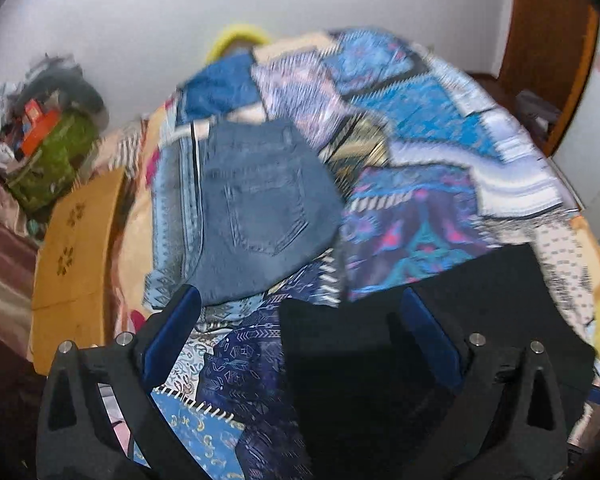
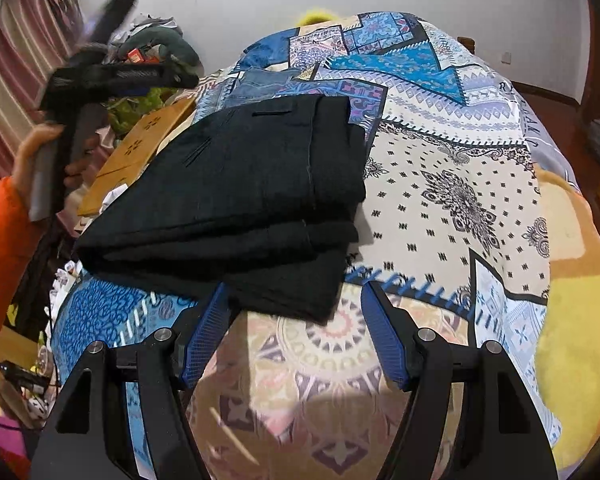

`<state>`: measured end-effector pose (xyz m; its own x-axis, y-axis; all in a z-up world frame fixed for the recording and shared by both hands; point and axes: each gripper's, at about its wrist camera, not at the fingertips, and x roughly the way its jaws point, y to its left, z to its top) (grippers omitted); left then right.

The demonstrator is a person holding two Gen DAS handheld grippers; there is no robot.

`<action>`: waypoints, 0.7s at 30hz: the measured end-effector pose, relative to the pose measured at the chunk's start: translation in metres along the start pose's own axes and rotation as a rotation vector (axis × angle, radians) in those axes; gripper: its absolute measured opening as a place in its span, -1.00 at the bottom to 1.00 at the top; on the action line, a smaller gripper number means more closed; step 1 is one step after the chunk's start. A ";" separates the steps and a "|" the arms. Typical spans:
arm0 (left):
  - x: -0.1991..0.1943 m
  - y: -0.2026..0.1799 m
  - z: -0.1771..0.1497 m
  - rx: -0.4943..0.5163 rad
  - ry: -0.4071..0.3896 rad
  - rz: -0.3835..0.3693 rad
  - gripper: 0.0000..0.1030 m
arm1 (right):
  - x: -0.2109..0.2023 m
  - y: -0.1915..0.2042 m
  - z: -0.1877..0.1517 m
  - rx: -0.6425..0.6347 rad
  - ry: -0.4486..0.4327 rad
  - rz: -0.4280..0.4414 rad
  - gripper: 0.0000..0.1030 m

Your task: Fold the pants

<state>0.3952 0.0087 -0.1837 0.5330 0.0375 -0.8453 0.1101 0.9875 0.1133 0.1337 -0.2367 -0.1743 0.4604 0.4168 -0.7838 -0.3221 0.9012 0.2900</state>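
Folded black pants [image 2: 240, 200] lie on the patterned bedspread [image 2: 440, 208]. Their near corner reaches between the fingers of my right gripper [image 2: 296, 312], which stands open low over the bed; its pads do not press on the cloth. My left gripper [image 1: 300, 320] is open wide above the bed, with the black pants [image 1: 380, 340] underneath its right side and nothing held. It also shows in the right wrist view as the left gripper [image 2: 156, 40], raised at the upper left in a hand [image 2: 40, 152] with an orange sleeve. Folded blue jeans [image 1: 260, 208] lie farther back.
A wooden board [image 1: 76, 240] juts out at the bed's left edge. Behind it sits a pile of clutter with a green bag [image 1: 52, 152]. A yellow blanket [image 2: 572, 320] covers the bed's right side. A white wall and a brown door [image 1: 540, 40] stand behind.
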 end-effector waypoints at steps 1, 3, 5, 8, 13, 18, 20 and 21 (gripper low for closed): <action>0.014 0.004 0.001 -0.007 0.032 0.001 0.97 | 0.002 0.000 0.002 0.000 0.003 -0.001 0.27; 0.040 0.010 0.002 -0.003 0.082 0.026 0.97 | 0.004 -0.001 0.005 0.000 0.009 0.001 0.27; 0.060 0.013 0.000 0.038 0.105 0.081 0.97 | 0.005 -0.002 0.007 0.000 0.013 0.008 0.27; 0.084 0.022 -0.007 0.051 0.164 0.061 0.97 | 0.008 -0.004 0.011 -0.001 0.020 0.004 0.27; 0.100 0.046 -0.029 -0.081 0.285 -0.101 0.97 | 0.012 -0.008 0.017 0.012 0.022 -0.014 0.27; 0.077 0.058 -0.061 -0.084 0.275 -0.089 0.98 | 0.002 -0.009 0.022 -0.015 0.009 -0.090 0.27; 0.063 0.060 -0.077 -0.068 0.268 -0.072 0.98 | -0.005 -0.009 0.023 -0.028 0.000 -0.114 0.27; 0.056 0.061 -0.083 -0.061 0.267 -0.067 0.98 | -0.010 -0.010 0.023 -0.034 -0.008 -0.122 0.27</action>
<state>0.3621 0.0834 -0.2678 0.2856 0.0028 -0.9583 0.0830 0.9962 0.0277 0.1512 -0.2474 -0.1567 0.5040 0.3054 -0.8079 -0.2913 0.9407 0.1738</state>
